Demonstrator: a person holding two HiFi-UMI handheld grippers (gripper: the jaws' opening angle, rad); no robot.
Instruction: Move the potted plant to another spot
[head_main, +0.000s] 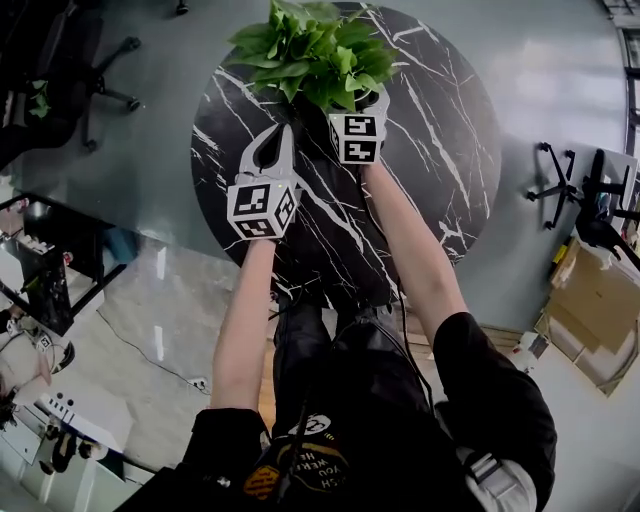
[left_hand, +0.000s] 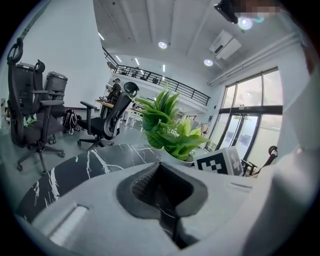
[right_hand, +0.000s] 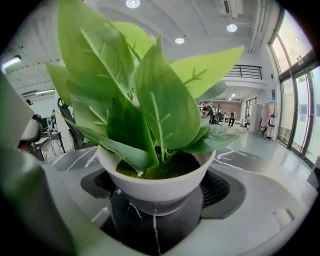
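The potted plant (head_main: 315, 50), broad green leaves in a white pot (right_hand: 155, 187), stands on the far part of a round black marble table (head_main: 440, 130). My right gripper (head_main: 355, 108) reaches under the leaves, and its ribbed pads (right_hand: 221, 189) sit against both sides of the pot, shut on it. The pot's base rests on the table. Left of the plant and nearer to me, my left gripper (head_main: 277, 133) hovers over the table, shut with nothing in it. In the left gripper view the plant (left_hand: 170, 132) stands ahead to the right, beside the right gripper's marker cube (left_hand: 220, 162).
Black office chairs (head_main: 90, 80) stand on the floor beyond the table's left side, also in the left gripper view (left_hand: 107, 122). A chair base (head_main: 570, 185) and a cardboard box (head_main: 590, 300) lie to the right. A dark glass-topped desk (head_main: 60, 260) is at the left.
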